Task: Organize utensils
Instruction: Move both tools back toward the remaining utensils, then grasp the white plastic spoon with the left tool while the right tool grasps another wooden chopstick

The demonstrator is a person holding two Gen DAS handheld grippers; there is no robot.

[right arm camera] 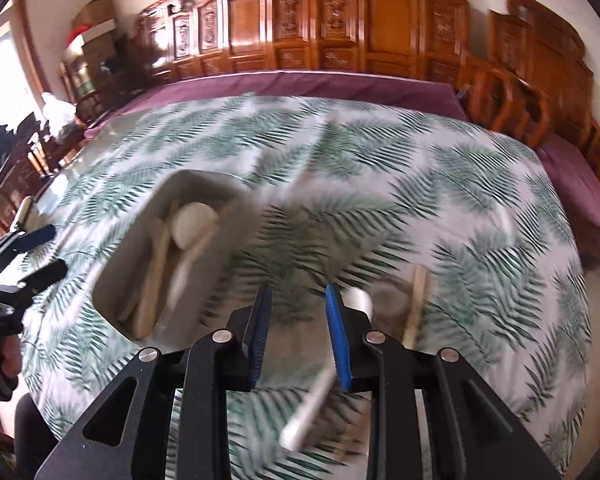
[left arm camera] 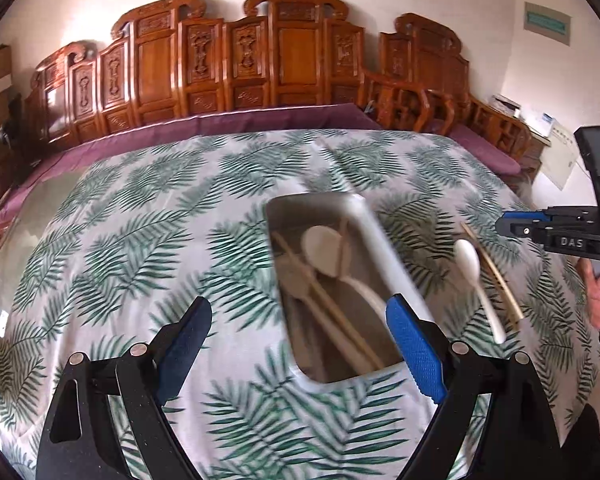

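**A:** My right gripper (right arm camera: 298,332) hangs over the near edge of the table (right arm camera: 380,152), its blue pads a narrow gap apart and nothing between them. My left gripper (left arm camera: 300,344) stands wide and bare by the near end of the tray (left arm camera: 384,256).

**B:** Where do the utensils lie?

**A:** The tray sits about mid-table on the leaf-print cloth (left arm camera: 140,240), with a white spoon (left arm camera: 324,252) and chopsticks (left arm camera: 324,304) already inside. Outside it, toward the right edge, lie a loose white spoon (left arm camera: 478,280) and a loose chopstick (left arm camera: 496,276) just beside each other.

**B:** So the spoon next?

**A:** I judge so. In the right wrist view it is blurred, its handle running under my right finger, so I cannot tell whether I touch it. I'd centre the pads across the thin handle, come down close to the cloth without pinching a fold, and close gently, since smooth plastic may slip. I'd keep clear of the chopstick so it doesn't roll, then lay the spoon lengthwise in the tray alongside the others.

**B:** Any writing?

**A:** The right gripper's body (left arm camera: 572,240) reads "DAS" in the left wrist view. A green plaque (left arm camera: 547,23) on the wall is too small to read.
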